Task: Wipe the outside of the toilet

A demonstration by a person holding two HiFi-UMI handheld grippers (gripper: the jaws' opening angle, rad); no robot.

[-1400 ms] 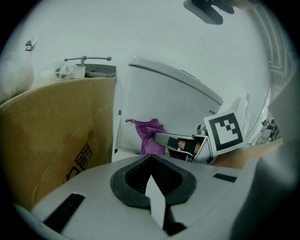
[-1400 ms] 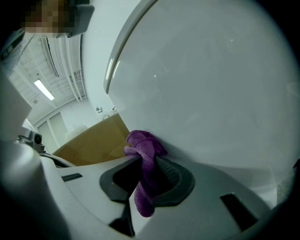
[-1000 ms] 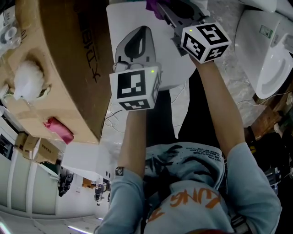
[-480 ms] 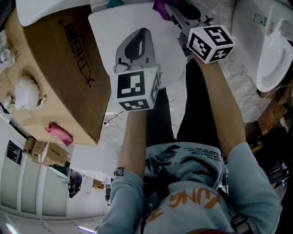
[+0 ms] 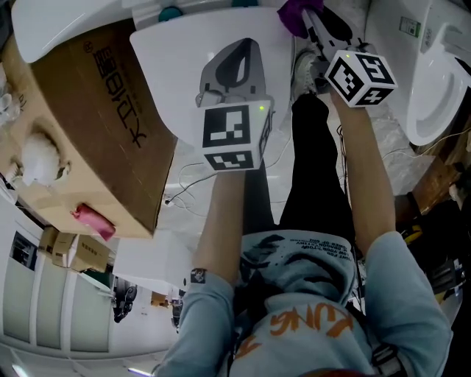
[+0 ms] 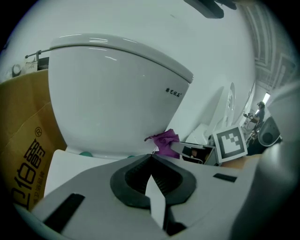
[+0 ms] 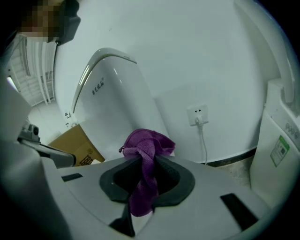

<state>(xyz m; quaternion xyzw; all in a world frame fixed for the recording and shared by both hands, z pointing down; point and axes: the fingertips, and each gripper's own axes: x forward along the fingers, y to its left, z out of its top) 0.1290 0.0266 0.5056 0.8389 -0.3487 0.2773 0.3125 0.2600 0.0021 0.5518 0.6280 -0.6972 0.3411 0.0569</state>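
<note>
The glossy white toilet (image 5: 191, 59) stood at twelve o'clock. The purple cloth (image 5: 294, 16), bunched, hung pinched between jaws at one o'clock, against its side.

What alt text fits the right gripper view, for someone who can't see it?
The right tool is shut on a purple cloth, which bunches above its jaws in front of a white toilet. A cardboard box sits at left; a wall socket with a cord plugged in is at right.

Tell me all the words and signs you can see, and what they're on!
"UNG", orange, on the person's shirt; the rest is creased.
"®" after large Chinese characters on the cardboard box.
Too small: the mark on the toilet.
Blurred: the sticker on the neighbouring toilet.
</note>
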